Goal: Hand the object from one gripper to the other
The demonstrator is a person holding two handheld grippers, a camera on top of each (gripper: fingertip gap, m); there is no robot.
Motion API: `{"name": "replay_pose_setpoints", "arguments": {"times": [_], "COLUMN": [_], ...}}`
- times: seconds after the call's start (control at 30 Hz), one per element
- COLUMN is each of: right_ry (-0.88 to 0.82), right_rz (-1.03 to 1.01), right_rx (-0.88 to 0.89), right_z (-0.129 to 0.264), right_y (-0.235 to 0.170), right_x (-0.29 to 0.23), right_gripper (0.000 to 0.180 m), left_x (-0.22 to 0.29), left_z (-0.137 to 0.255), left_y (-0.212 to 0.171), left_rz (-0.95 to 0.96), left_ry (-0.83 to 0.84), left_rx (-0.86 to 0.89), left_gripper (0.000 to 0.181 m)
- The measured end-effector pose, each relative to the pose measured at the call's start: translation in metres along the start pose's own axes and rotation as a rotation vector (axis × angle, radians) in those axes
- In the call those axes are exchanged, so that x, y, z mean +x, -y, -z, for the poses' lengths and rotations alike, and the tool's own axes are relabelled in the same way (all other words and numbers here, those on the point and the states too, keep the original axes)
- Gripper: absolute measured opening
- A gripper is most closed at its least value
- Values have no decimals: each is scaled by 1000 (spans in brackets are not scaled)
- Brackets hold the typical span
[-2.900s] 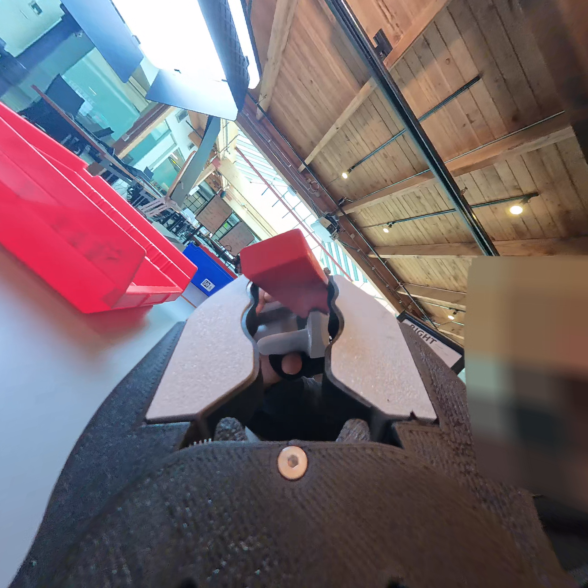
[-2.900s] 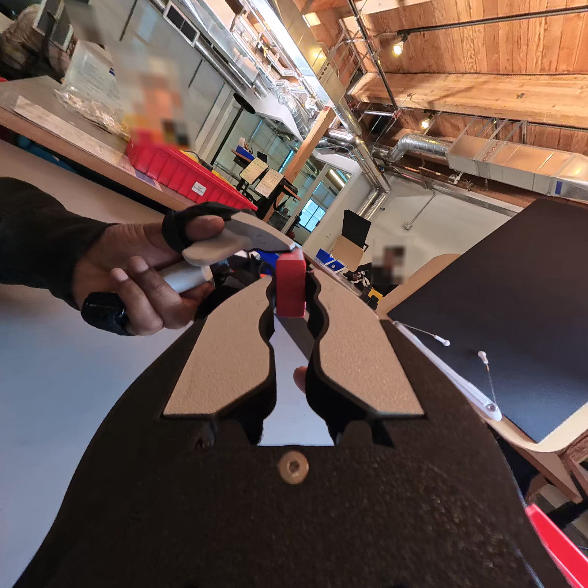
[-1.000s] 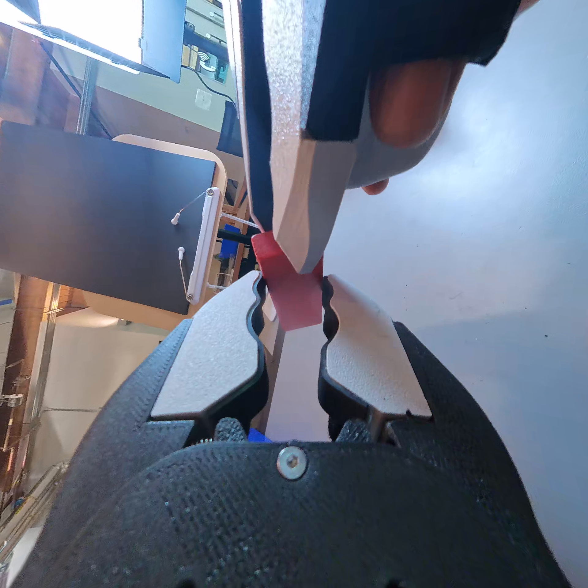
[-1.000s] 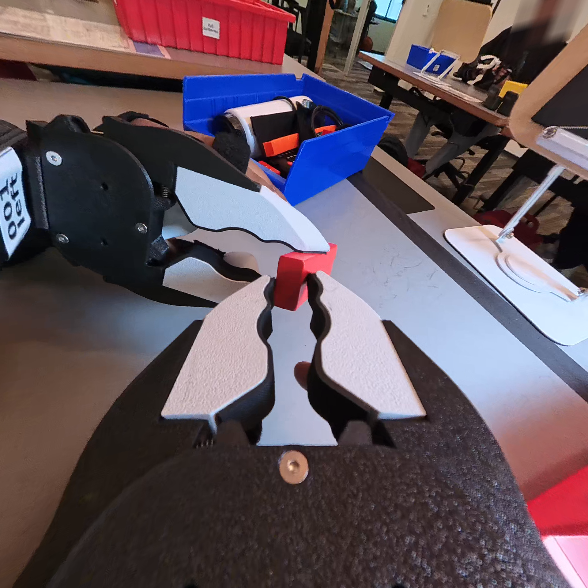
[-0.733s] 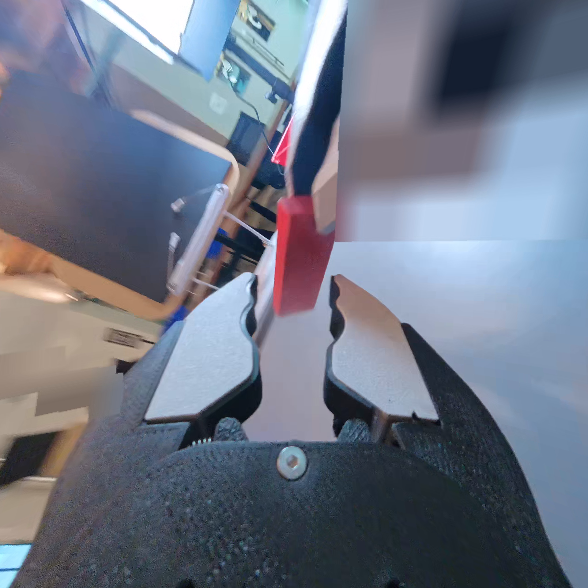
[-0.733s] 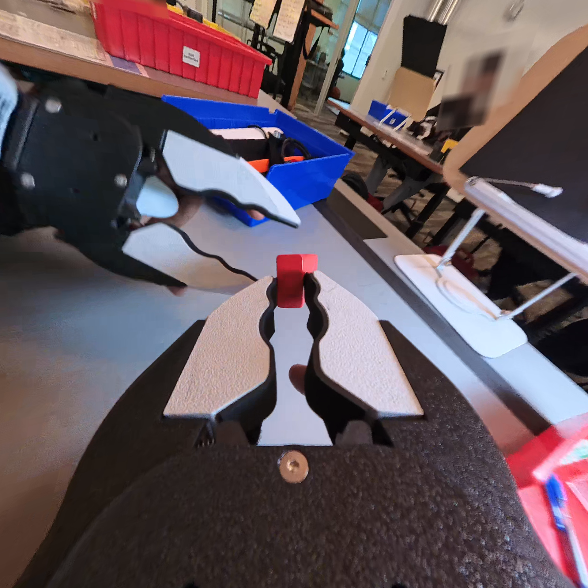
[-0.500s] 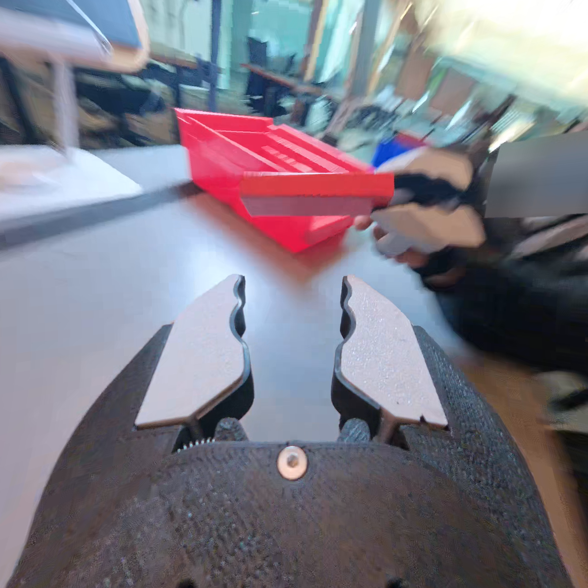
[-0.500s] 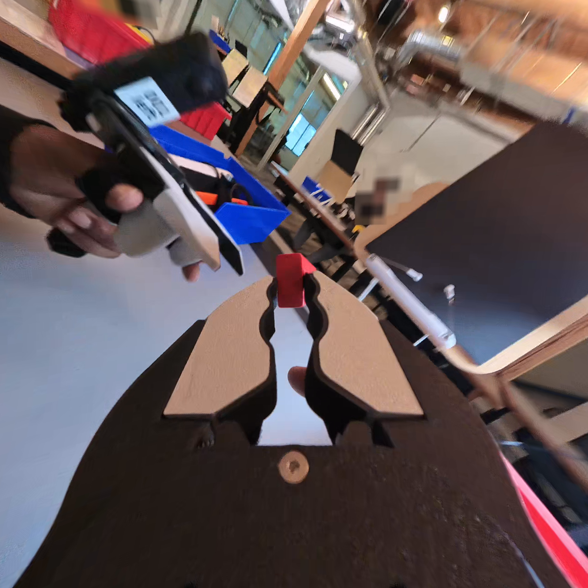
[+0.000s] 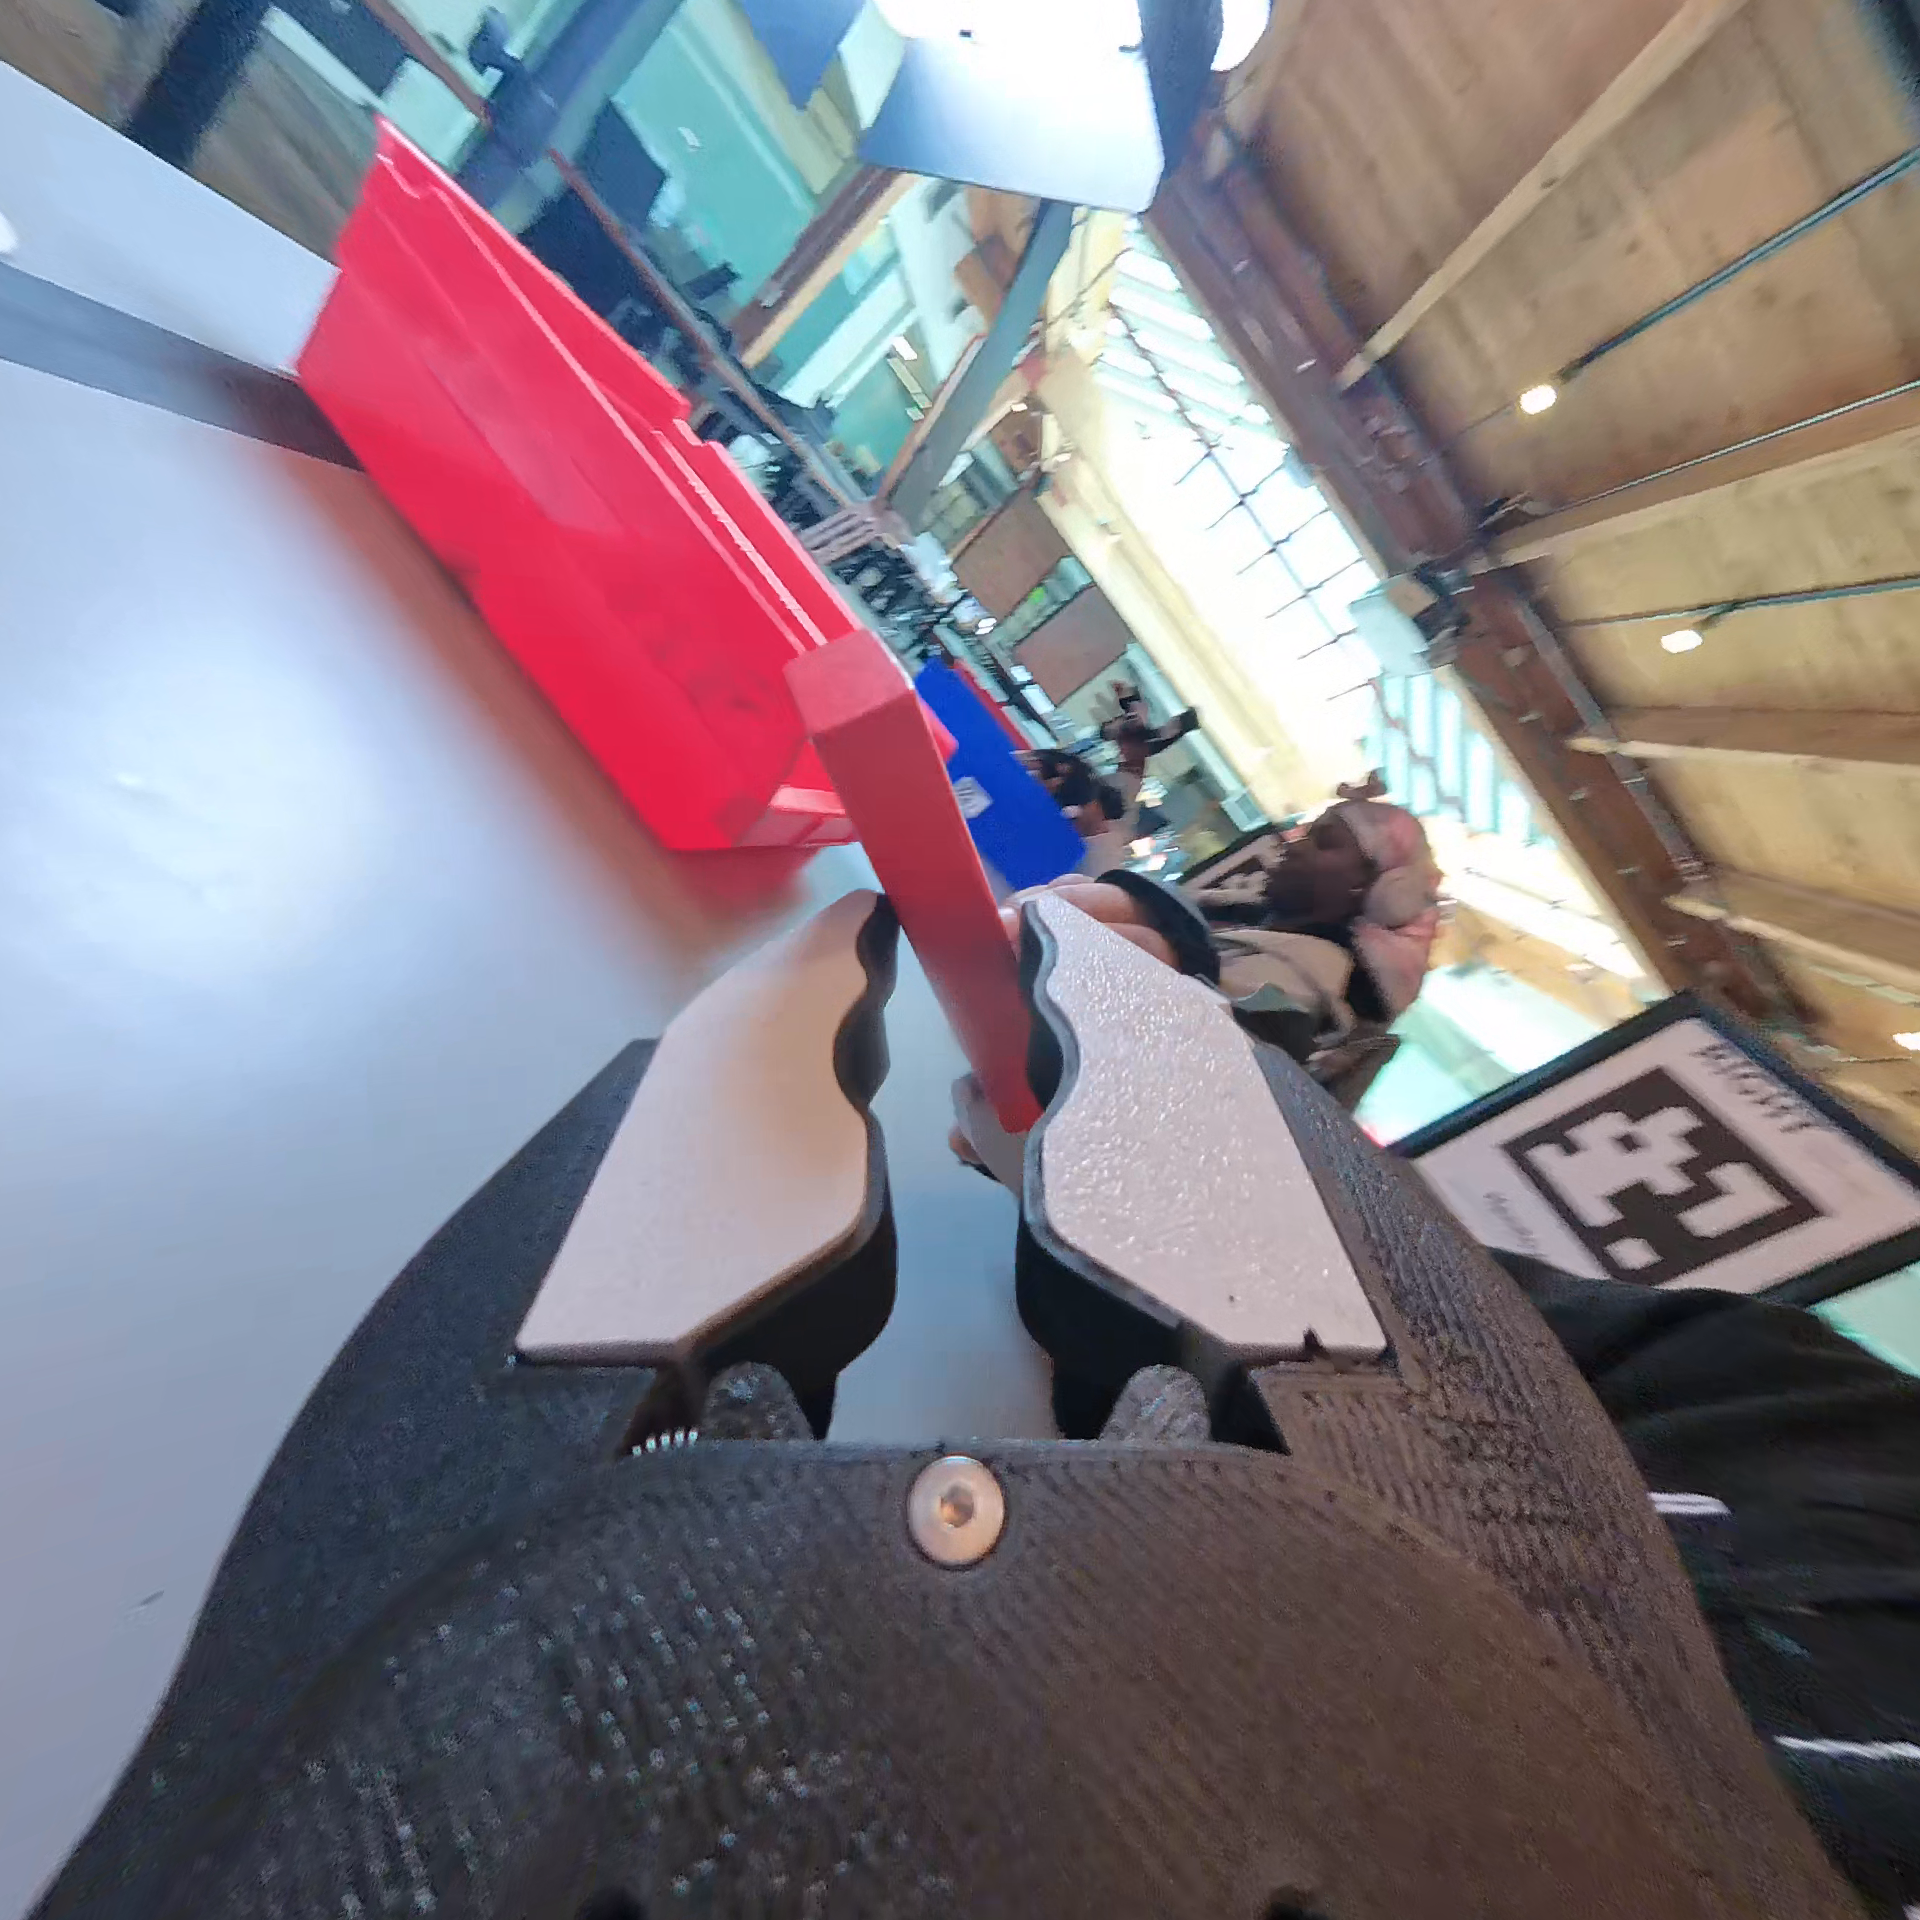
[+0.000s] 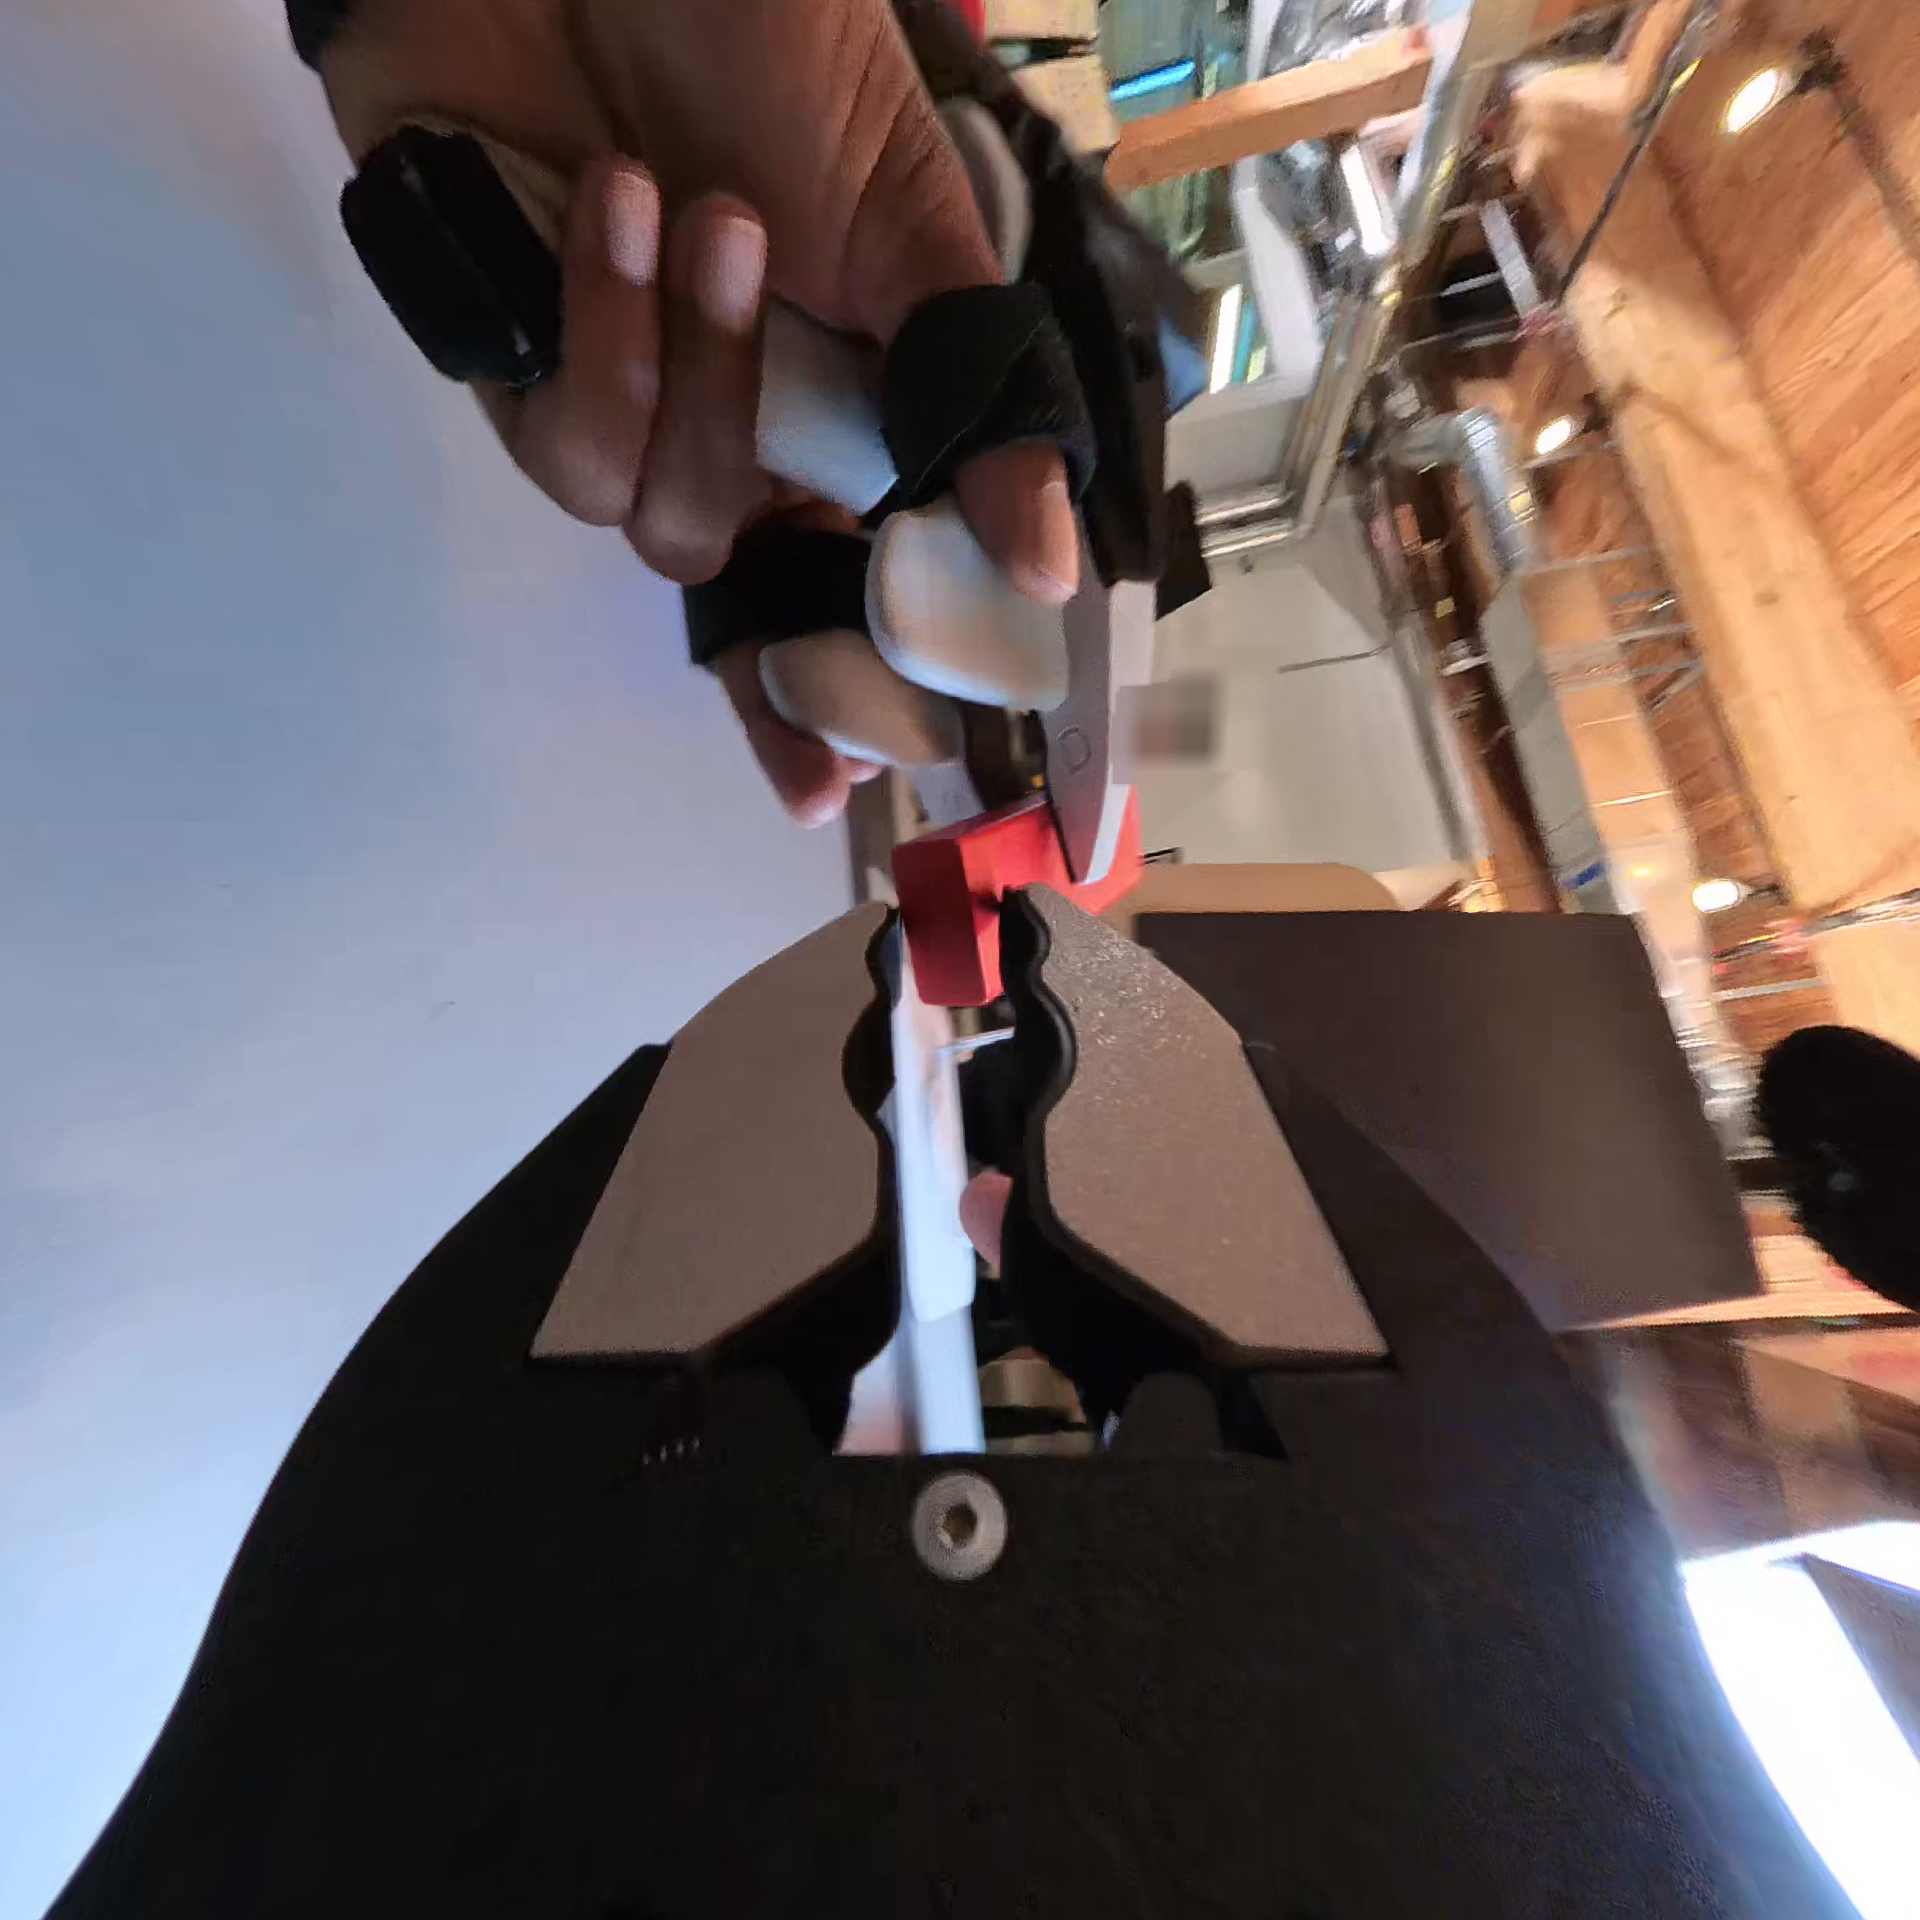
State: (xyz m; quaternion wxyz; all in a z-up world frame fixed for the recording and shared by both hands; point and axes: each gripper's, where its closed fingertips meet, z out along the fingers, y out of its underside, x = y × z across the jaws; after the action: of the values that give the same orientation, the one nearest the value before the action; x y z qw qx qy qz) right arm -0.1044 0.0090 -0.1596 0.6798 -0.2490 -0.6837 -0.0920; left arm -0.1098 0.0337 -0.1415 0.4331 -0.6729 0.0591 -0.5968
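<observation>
A red block (image 9: 914, 883) stands slanted between the fingers of my left gripper (image 9: 956, 920). The fingers have closed in on it: the right finger touches it along its length and the left fingertip meets it near the top. In the right wrist view my right gripper (image 10: 951, 914) is shut on the same red block (image 10: 951, 945) at its fingertips. One finger (image 10: 1086, 769) of the left gripper presses on the block's far end, with the hand (image 10: 727, 208) that holds that gripper above it. Both grippers are in the air above the grey table (image 9: 208, 831).
A red bin (image 9: 540, 540) sits on the table beyond the block, with a blue bin (image 9: 997, 790) behind it. A black-and-white tag (image 9: 1662, 1174) on the other gripper shows at right. A black board (image 10: 1403, 1091) stands to the right in the right wrist view. Both grippers' tips are close together, under 4 cm apart.
The left gripper let go of the block, opened wide and swung away while the right kept hold. It has now come back and closed its fingers around the block again.
</observation>
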Motion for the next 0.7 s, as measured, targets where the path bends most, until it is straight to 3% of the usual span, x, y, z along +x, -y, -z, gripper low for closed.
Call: {"name": "replay_pose_setpoints", "arguments": {"times": [0.03,0.13,0.23,0.37,0.53,0.7], "right_ry": [48,161,158,137,87,144], "right_rz": [-47,-212,-245,-252,-292,-272], "right_rx": [-16,-109,-147,-182,-171,-180], "right_z": [-2,-7,-6,-4,11,4], "right_y": [-4,-19,-28,-34,-38,-33], "right_x": [-6,-14,-7,1,30,9], "right_gripper": [20,51,82,105,107,107], "left_x": [-5,-25,-39,-47,-55,-47], "left_z": [1,5,9,9,16,7], "left_y": [0,-7,-11,-15,-10,-20], "left_rz": [-48,-238,-381,-451,-524,-526], "left_ry": [48,222,361,446,522,488], "left_rx": [-13,-115,-200,-245,-263,-283], "left_gripper": [21,18,18,17,17,16]}}
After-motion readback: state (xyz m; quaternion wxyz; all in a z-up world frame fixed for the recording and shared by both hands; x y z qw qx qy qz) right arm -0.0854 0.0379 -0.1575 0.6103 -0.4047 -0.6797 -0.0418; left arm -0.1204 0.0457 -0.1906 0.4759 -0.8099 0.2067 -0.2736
